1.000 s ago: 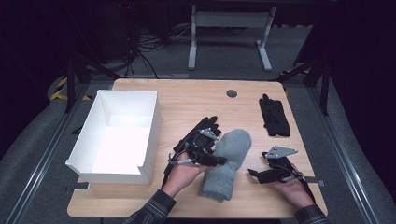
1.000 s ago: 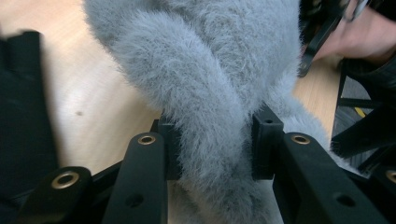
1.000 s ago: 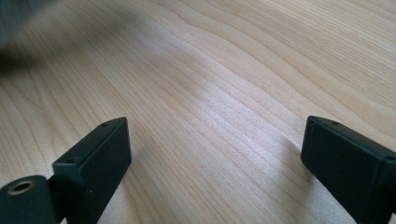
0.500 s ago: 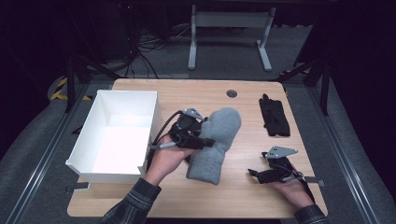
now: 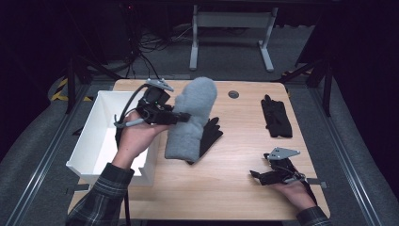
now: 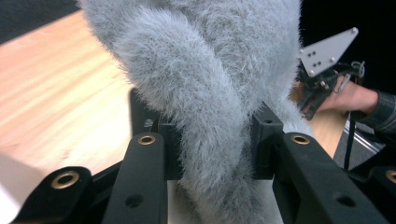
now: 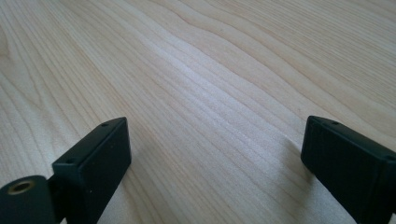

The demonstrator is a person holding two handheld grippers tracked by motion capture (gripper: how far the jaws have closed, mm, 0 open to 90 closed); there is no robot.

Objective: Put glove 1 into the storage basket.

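The left gripper (image 5: 181,116) clamps a fluffy grey mitten (image 5: 190,117) at mid-length, holding it upright above the table (image 5: 235,188) beside the white box (image 5: 89,141). The right gripper (image 5: 261,176) rests wide open, empty.

grey fuzzy mitten (image 5: 190,120) | lifted, hanging upright | beside white bin (image 5: 94,136)

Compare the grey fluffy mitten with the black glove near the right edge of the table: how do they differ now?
The grey mitten is fluffy and pale; the black glove is smooth and dark. The mitten is thick, with no separate fingers visible; the glove shows separate fingers. The mitten is held up, pinched by the left gripper; the glove lies flat on the table, untouched. Both are handwear.
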